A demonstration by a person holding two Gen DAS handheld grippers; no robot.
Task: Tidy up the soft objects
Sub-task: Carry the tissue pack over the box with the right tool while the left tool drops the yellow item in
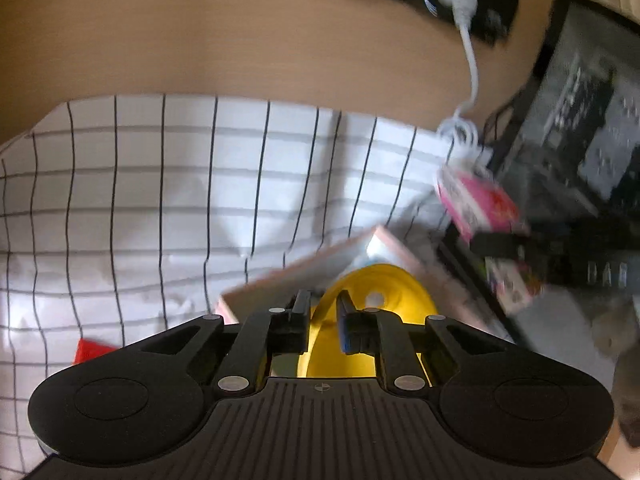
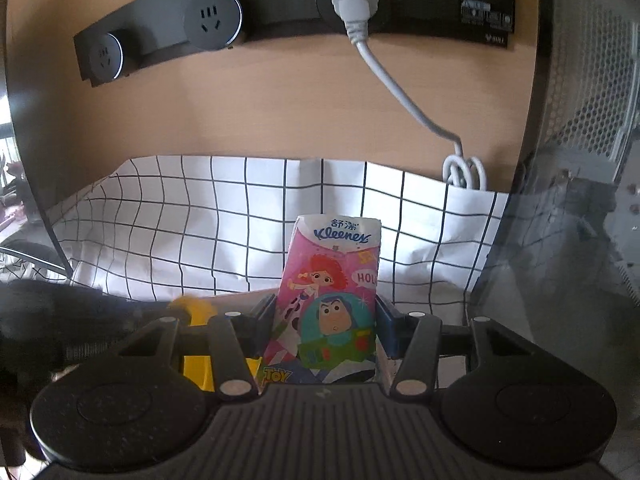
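A pink Kleenex tissue pack (image 2: 332, 300) with cartoon figures stands upright between the jaws of my right gripper (image 2: 325, 306), which is shut on it above the white checked cloth (image 2: 200, 220). The left wrist view shows the same pack (image 1: 476, 204), blurred, at the right. My left gripper (image 1: 322, 302) has its jaws close together on the thin rim of a round yellow thing (image 1: 372, 280), held over a shallow pinkish box (image 1: 280, 280). In the right wrist view that yellow thing (image 2: 194, 308) shows at the lower left, beside a blurred black arm.
A black power strip (image 2: 280, 20) with a white plug and cable (image 2: 400, 88) is fixed to the wooden back panel. A black mesh case (image 2: 580, 120) stands at the right. A red scrap (image 1: 90, 350) lies on the cloth; a grey fuzzy shape (image 1: 624, 360) sits at the lower right.
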